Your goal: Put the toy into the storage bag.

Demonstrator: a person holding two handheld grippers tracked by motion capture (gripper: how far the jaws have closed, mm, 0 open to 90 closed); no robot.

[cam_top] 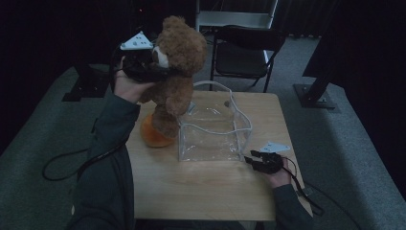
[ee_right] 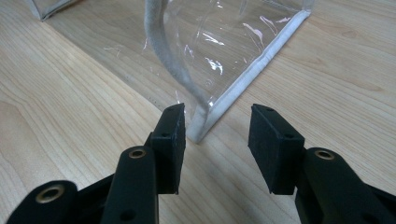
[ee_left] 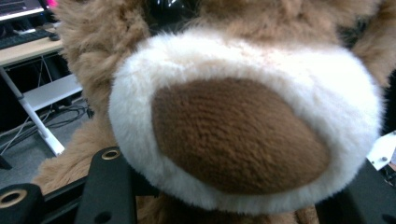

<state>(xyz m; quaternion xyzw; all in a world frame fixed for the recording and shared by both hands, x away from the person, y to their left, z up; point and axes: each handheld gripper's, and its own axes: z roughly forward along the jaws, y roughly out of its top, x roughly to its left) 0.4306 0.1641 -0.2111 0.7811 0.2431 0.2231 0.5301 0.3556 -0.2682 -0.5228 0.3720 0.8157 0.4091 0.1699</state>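
Bear: a brown plush teddy bear (cam_top: 177, 72) with a white muzzle and darker brown nose, lifted above the table's left part, beside the bag.
Bear's axis: its long axis runs close to upright, head at top, feet down toward the orange plush shape (cam_top: 154, 135) lying on the table under it; the muzzle faces left, toward my left claw.
My left claw (cam_top: 155, 67): raised in my left hand (cam_top: 125, 85), jaws clamped on the bear's head at muzzle height; in the left gripper view the white muzzle (ee_left: 243, 116) bulges between the two black jaws.
My right claw (ee_right: 215, 128): low over the table at the bag's near right corner, jaws spread apart, nothing between them; the bag's white-edged corner sits just past the pads (ee_right: 172, 140).
Bag: a clear plastic tote bag (cam_top: 213, 127) with white piping and a white cord handle, standing open-topped in the middle of the light wooden table (cam_top: 201, 187).
Writing: I can read no brand, label or lettering on the bear or the bag.
Behind: a black folding chair (cam_top: 244, 52) beyond the table's far edge.
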